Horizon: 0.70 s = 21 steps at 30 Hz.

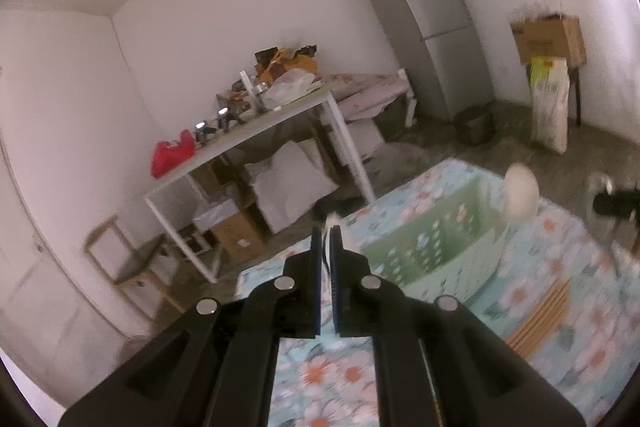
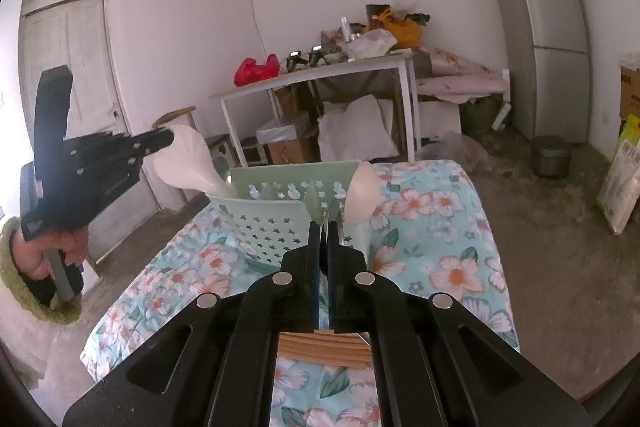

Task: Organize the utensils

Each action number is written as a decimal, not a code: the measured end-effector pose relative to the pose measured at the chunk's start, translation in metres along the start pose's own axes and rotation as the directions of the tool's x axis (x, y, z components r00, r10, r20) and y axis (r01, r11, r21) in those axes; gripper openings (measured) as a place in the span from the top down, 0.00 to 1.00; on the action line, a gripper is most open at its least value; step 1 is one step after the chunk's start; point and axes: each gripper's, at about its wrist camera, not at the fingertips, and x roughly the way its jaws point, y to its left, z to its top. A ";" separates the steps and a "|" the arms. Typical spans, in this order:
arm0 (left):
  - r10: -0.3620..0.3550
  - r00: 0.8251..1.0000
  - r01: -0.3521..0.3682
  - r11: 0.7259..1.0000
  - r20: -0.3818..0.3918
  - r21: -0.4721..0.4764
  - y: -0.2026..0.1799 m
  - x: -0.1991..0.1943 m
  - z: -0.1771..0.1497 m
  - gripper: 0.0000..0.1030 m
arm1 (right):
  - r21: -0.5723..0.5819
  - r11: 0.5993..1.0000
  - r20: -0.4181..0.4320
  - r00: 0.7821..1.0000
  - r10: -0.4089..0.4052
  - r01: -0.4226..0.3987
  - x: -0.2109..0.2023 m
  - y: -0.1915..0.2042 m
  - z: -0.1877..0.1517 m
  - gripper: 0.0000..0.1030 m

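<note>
A mint-green perforated basket (image 2: 276, 227) (image 1: 440, 251) stands on the floral tablecloth (image 2: 432, 227). In the right wrist view my left gripper (image 2: 170, 135) hangs left of and above the basket, shut on a white flat thing (image 2: 188, 163) whose lower end reaches the basket's far left corner; I cannot tell whether it is a cloth or a scoop. A bit of white (image 1: 331, 219) shows between its fingers in the left wrist view. My right gripper (image 2: 325, 227) is shut on a thin metal utensil (image 2: 334, 215) at the basket's near right. A cream spoon bowl (image 2: 362, 195) (image 1: 520, 193) stands upright there.
Several wooden sticks (image 1: 540, 315) (image 2: 320, 345) lie side by side on the cloth near me. A hand in a green fuzzy sleeve (image 2: 24, 267) holds the left gripper. Beyond are a cluttered white table (image 2: 320, 71), a fridge (image 2: 548, 35), a door (image 2: 72, 75) and a dark pot (image 2: 550, 155).
</note>
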 end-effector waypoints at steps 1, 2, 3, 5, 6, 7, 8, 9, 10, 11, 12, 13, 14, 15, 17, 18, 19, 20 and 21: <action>-0.016 1.000 0.016 1.000 0.007 -0.023 0.002 0.001 0.001 0.90 | 0.001 1.000 0.000 1.000 -0.001 0.001 0.000 -0.001 0.000 0.99; -0.025 1.000 0.025 0.999 0.015 -0.041 0.004 0.002 0.002 0.86 | 0.002 1.000 0.000 1.000 -0.001 0.001 0.000 -0.001 0.000 0.99; -0.041 0.999 0.043 0.997 0.029 -0.068 0.007 0.002 0.004 0.78 | 0.004 1.000 0.001 1.000 -0.001 0.001 0.000 -0.001 0.000 0.99; -0.053 0.997 0.059 0.992 0.054 -0.110 0.012 0.002 0.007 0.73 | 0.007 1.000 0.005 1.000 -0.003 0.003 -0.001 -0.002 0.000 0.99; -0.053 0.997 0.060 0.991 0.059 -0.120 0.012 0.004 0.008 0.72 | 0.009 1.000 0.007 1.000 -0.002 0.002 -0.002 -0.002 0.000 0.99; -0.053 0.996 0.062 0.989 0.065 -0.132 0.013 0.003 0.008 0.71 | 0.014 1.000 0.010 1.000 0.002 -0.002 -0.003 -0.003 0.001 0.99; -0.051 0.996 0.060 0.988 0.070 -0.145 0.015 0.002 0.008 0.71 | 0.018 1.000 0.012 1.000 0.006 -0.006 -0.004 -0.003 0.002 0.99; -0.048 0.996 0.059 0.986 0.072 -0.158 0.017 0.001 0.007 0.70 | 0.024 1.000 0.015 1.000 0.014 -0.015 -0.006 -0.004 0.003 0.99; -0.049 0.996 0.061 0.983 0.075 -0.174 0.019 -0.001 0.005 0.67 | 0.034 0.999 0.023 0.999 0.030 -0.030 -0.008 -0.005 0.006 0.99; -0.049 0.996 0.063 0.981 0.077 -0.184 0.019 -0.002 0.004 0.66 | 0.043 0.998 0.029 0.999 0.044 -0.045 -0.010 -0.007 0.008 0.99; -0.049 0.996 0.064 0.978 0.080 -0.197 0.020 -0.005 0.002 0.62 | 0.051 0.997 0.036 0.998 0.058 -0.060 -0.012 -0.008 0.011 0.99; -0.047 0.996 0.063 0.977 0.081 -0.205 0.021 -0.007 0.000 0.58 | 0.070 0.993 0.052 0.995 0.089 -0.092 -0.016 -0.011 0.017 0.99; -0.044 0.996 0.060 0.973 0.080 -0.221 0.022 -0.010 -0.004 0.57 | 0.081 0.990 0.061 0.992 0.109 -0.114 -0.018 -0.012 0.021 0.99; -0.042 0.996 0.060 0.970 0.079 -0.236 0.022 -0.013 -0.008 0.53 | 0.098 0.985 0.072 0.988 0.139 -0.146 -0.021 -0.014 0.026 0.99; -0.045 0.996 0.064 0.959 0.072 -0.276 0.023 -0.017 -0.019 0.50 | 0.131 0.965 0.102 0.972 0.213 -0.225 -0.026 -0.019 0.038 0.99; -0.049 0.997 0.067 0.953 0.067 -0.296 0.025 -0.019 -0.025 0.48 | 0.142 0.955 0.115 0.963 0.244 -0.259 -0.027 -0.020 0.044 0.99; -0.052 0.997 0.069 0.946 0.060 -0.317 0.026 -0.020 -0.031 0.47 | 0.151 0.944 0.128 0.953 0.274 -0.292 -0.029 -0.021 0.050 0.99; -0.054 0.997 0.067 0.940 0.050 -0.334 0.027 -0.021 -0.038 0.46 | 0.161 0.929 0.143 0.939 0.312 -0.333 -0.029 -0.022 0.057 0.99; -0.055 0.998 0.066 0.936 0.043 -0.347 0.026 -0.022 -0.045 0.45 | 0.167 0.915 0.156 0.926 0.342 -0.366 -0.029 -0.022 0.063 0.99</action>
